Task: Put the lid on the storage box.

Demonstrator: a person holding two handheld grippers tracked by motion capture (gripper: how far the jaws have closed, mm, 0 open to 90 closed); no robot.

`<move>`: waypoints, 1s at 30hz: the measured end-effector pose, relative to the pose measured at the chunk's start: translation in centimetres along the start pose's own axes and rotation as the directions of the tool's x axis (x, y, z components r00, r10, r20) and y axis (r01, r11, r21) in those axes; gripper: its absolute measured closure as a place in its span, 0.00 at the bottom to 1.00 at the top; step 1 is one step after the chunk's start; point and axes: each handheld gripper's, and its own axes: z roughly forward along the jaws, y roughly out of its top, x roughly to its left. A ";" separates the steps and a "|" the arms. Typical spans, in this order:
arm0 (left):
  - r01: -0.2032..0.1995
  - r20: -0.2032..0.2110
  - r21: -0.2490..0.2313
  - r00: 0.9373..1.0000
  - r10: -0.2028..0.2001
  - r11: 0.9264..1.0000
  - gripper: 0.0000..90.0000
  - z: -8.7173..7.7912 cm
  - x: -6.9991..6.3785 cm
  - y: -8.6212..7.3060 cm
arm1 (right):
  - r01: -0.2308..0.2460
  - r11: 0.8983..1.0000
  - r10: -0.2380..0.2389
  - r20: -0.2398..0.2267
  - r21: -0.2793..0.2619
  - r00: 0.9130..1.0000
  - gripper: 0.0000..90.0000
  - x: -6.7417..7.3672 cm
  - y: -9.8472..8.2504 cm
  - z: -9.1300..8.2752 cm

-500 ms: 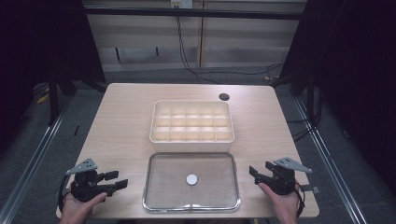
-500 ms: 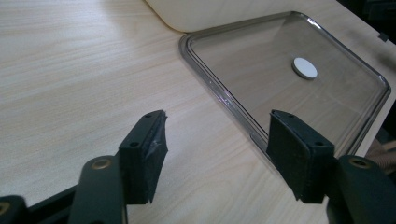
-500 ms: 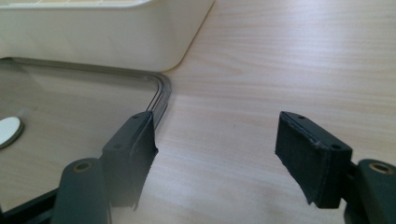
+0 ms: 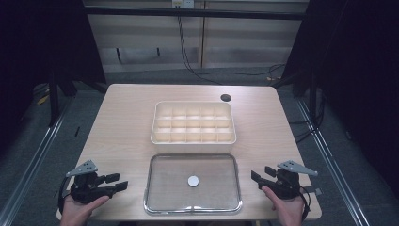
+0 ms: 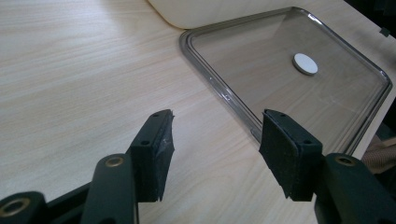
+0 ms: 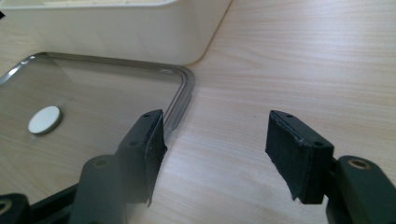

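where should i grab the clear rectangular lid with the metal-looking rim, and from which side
Judging by its pose, grip the clear rectangular lid with the metal-looking rim by its raised rim on the short sides, which face the grippers. It lies flat on the light wooden table, so only the rim gives the jaws purchase. The left gripper and right gripper, both open, could each come in level from its own side.

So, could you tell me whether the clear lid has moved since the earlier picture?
No. The clear lid lies just in front of the compartment box, as before.
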 end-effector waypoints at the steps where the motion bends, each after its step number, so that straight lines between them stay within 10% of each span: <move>1: 0.000 0.000 0.000 1.000 0.000 1.000 0.50 0.0 0.0 0.0 | 0.001 1.000 -0.001 -0.002 0.001 1.000 0.41 0.1 0.1 -0.1; 30: -0.102 0.014 0.057 0.995 0.101 0.993 0.60 4.0 -0.9 6.1 | 0.092 0.995 -0.086 -0.123 0.042 0.989 0.45 2.9 5.3 3.2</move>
